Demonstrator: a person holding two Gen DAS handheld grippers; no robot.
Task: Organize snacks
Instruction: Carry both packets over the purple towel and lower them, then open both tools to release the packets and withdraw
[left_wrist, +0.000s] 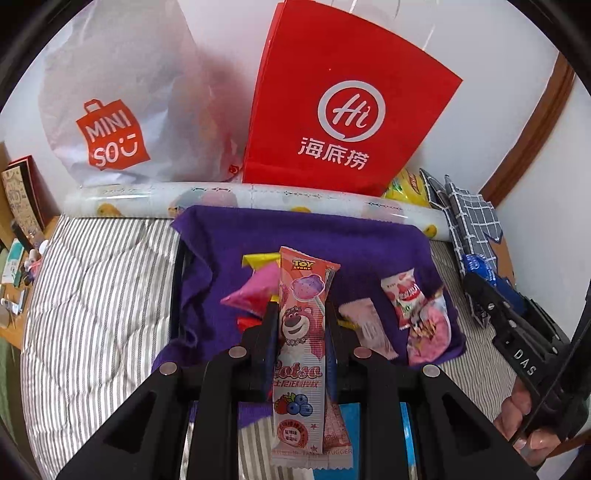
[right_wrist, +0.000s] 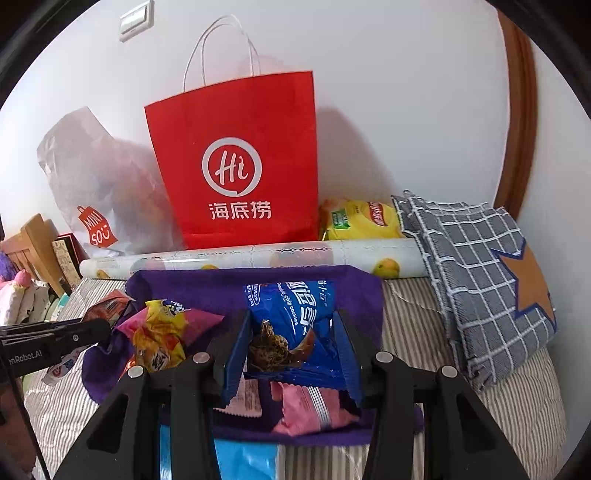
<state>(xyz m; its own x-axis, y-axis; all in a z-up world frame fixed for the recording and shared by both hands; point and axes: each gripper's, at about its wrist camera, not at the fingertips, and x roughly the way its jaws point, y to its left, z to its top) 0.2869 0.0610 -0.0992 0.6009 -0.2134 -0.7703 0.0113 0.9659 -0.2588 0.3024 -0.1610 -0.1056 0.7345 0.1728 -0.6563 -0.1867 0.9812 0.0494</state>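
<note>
Left gripper (left_wrist: 301, 314) clamped tight on a tall pink Lotso lollipop packet (left_wrist: 301, 332), packet upright between the jaws, its top poking above the fingertips, bottom end hanging down toward the camera. Right gripper (right_wrist: 293, 332) closed on a blue chocolate chip cookie packet (right_wrist: 291, 317), jaws partly apart with the crinkled bag filling the gap, blue pads pressing both sides. Both held over a purple cloth (left_wrist: 295, 229) spread on a grey-striped quilt (left_wrist: 103, 295). Loose snacks on the cloth: pink pyramid packet (left_wrist: 255, 291) just left of the lollipop, yellow wrapper (left_wrist: 258, 258) behind it, pale pink bar (left_wrist: 369, 328) right of the left jaw, strawberry candy packet (left_wrist: 404, 299) and a pink round-print packet (left_wrist: 432, 332) further right, overlapping. Right wrist view shows a yellow crumpled snack bag (right_wrist: 159, 339) on a pink packet (right_wrist: 199, 321) left of the cookies, another pink wrapper (right_wrist: 314, 410) under the jaws. Blue flat item (right_wrist: 243, 458) at the near edge, cannot tell what it is. Behind the cloth a rolled fruit-print sheet (left_wrist: 258, 195) lies across the bed, blocking the way to a red Haidilao paper bag (left_wrist: 340, 103) and a white Miniso plastic bag (left_wrist: 122, 110) standing against the wall. Yellow Lay's chip bag (right_wrist: 362, 219) beside the red bag, folded grey check cloth with orange star (right_wrist: 480, 266) on the right. Person's hand (left_wrist: 524, 424) on the right gripper's handle at the left wrist view's right edge.
</note>
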